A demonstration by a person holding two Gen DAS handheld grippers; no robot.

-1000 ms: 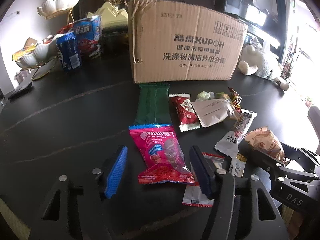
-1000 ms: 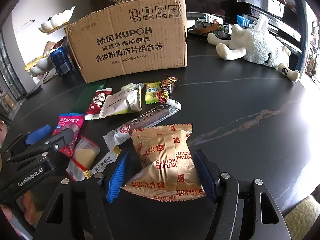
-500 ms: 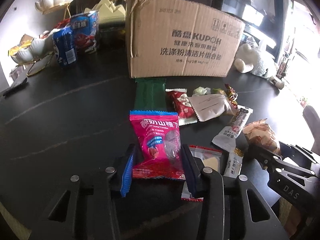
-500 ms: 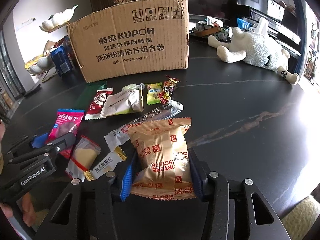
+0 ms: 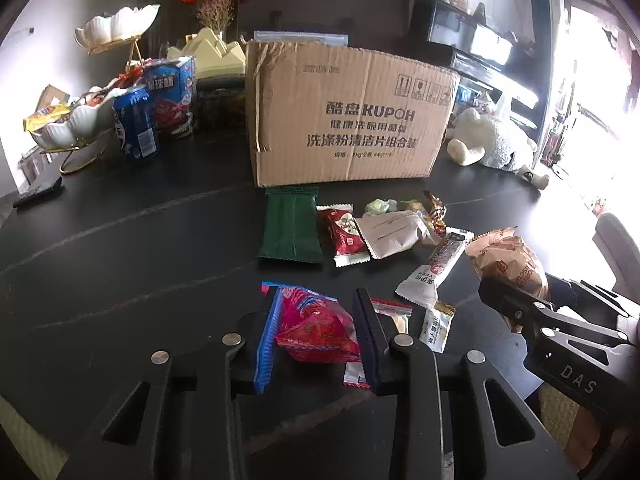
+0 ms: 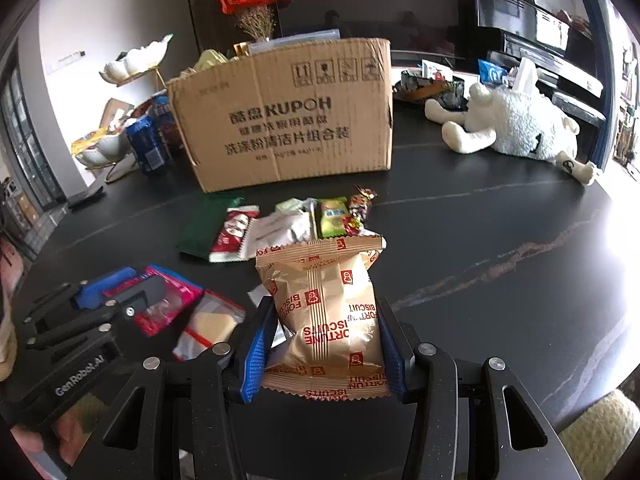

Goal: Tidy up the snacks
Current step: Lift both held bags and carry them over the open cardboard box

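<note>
My left gripper [image 5: 318, 298] has its blue pads around a pink snack packet [image 5: 316, 328]; the jaws are closing and the packet is crumpled between them. In the right wrist view my right gripper [image 6: 324, 308] is shut on a tan Fortune Biscuits packet [image 6: 320, 280], held a little above the black table [image 5: 120, 260]. A cardboard box [image 5: 348, 116] stands open-topped behind the loose snacks. A green packet [image 5: 290, 228], a red packet [image 5: 346, 234] and a long white bar [image 5: 436, 268] lie in front of it.
A clear bag with a pale pastry [image 6: 208, 328] lies between the grippers. A white plush sheep [image 6: 520, 124] lies at the back right. A blue can [image 5: 136, 124], a snack carton and shell-shaped dishes [image 5: 80, 124] stand at the back left.
Both grippers closed from wide open onto their packets. The pink packet is now squeezed and both packets have come up a little from the table.
</note>
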